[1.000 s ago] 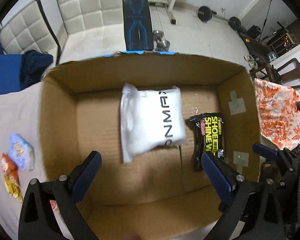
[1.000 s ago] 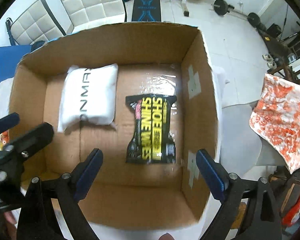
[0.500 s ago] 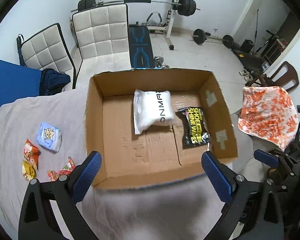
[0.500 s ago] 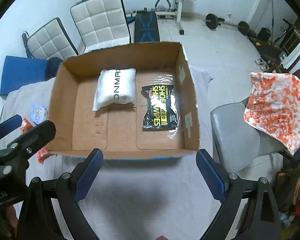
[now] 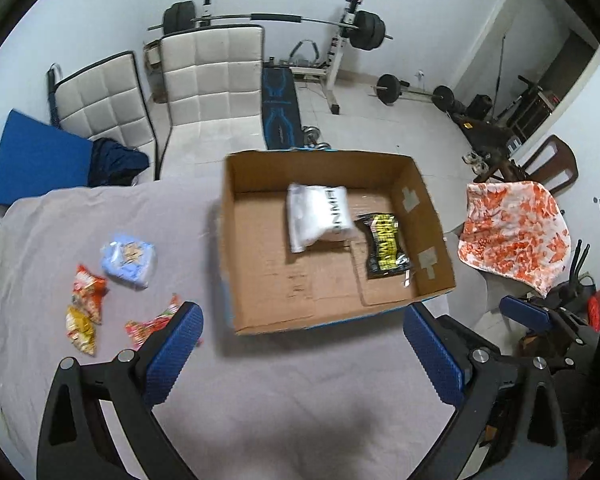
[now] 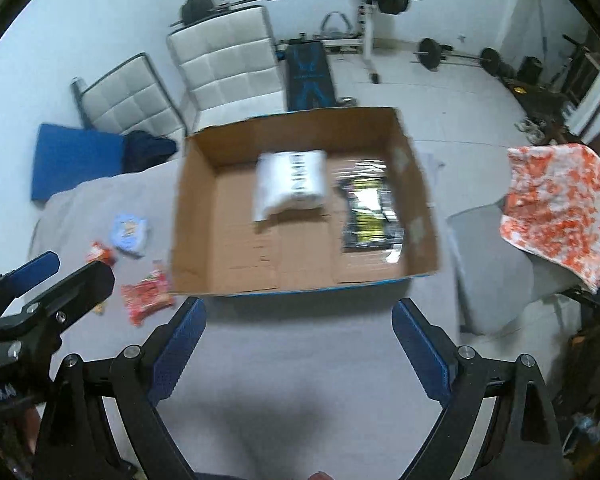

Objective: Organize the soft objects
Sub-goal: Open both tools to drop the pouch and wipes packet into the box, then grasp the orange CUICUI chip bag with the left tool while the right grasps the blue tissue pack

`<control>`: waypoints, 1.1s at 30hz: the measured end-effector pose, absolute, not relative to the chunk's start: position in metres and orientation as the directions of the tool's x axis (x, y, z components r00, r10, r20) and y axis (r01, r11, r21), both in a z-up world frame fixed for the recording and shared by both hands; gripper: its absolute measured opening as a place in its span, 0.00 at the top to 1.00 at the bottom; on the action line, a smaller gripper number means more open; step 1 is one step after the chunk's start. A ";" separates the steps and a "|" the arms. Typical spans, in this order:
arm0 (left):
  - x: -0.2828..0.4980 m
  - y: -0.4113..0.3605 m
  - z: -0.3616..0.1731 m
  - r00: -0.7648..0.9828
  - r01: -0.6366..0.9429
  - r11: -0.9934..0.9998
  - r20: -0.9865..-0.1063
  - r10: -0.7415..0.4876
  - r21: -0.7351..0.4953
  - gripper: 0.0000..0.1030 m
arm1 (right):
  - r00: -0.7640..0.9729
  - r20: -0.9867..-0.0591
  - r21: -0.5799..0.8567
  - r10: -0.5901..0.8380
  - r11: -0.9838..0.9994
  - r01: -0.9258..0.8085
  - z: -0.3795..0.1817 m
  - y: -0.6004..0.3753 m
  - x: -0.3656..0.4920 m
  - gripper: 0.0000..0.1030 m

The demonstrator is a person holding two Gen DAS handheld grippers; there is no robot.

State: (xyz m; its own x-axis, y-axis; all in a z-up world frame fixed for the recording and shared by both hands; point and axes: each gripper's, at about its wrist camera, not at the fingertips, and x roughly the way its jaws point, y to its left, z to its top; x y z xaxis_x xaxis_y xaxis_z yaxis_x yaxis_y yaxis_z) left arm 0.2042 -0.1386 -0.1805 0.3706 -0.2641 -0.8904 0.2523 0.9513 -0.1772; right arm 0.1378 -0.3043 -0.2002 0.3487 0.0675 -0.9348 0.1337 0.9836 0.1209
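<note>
An open cardboard box (image 5: 228, 240) (image 6: 184, 208) stands on a grey-covered table. Inside lie a white soft pack (image 5: 318, 216) (image 6: 290, 188) and a black-and-yellow shoe-wipes pack (image 5: 386, 246) (image 6: 368, 216). Left of the box lie a pale blue pack (image 5: 129, 260) (image 6: 130, 234), an orange snack bag (image 5: 87, 284), a yellow bag (image 5: 80, 326) and a red candy bag (image 5: 152, 326) (image 6: 146, 296). My left gripper (image 5: 300, 356) is open and empty, high above the table in front of the box. My right gripper (image 6: 298, 344) is open and empty beside it.
White quilted chairs (image 5: 212, 80) and a blue mat (image 5: 36, 160) stand behind the table. A chair with an orange-and-white cloth (image 5: 516, 232) (image 6: 560, 208) is to the right. Gym weights (image 5: 364, 36) fill the back of the room.
Both grippers have pulled up and back from inside the box to well above the table. The two packs stay in the box. The loose packs at the left have come into view.
</note>
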 end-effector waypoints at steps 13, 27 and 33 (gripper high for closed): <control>0.239 0.059 -0.204 0.353 0.016 1.000 -0.936 -0.019 -0.015 0.00 | 0.201 -0.957 0.161 0.212 0.957 -0.240 -0.250 -0.092 0.216 0.07; 0.321 0.150 -0.371 0.042 0.002 0.999 -0.999 0.032 0.032 0.01 | 0.048 -0.999 -0.024 0.000 0.861 -0.509 -0.392 0.050 0.333 0.07; 0.347 0.150 -0.416 -0.042 0.059 0.998 -0.999 0.020 0.018 0.02 | -0.004 -0.999 -0.041 -0.053 0.818 -0.574 -0.434 0.070 0.357 0.07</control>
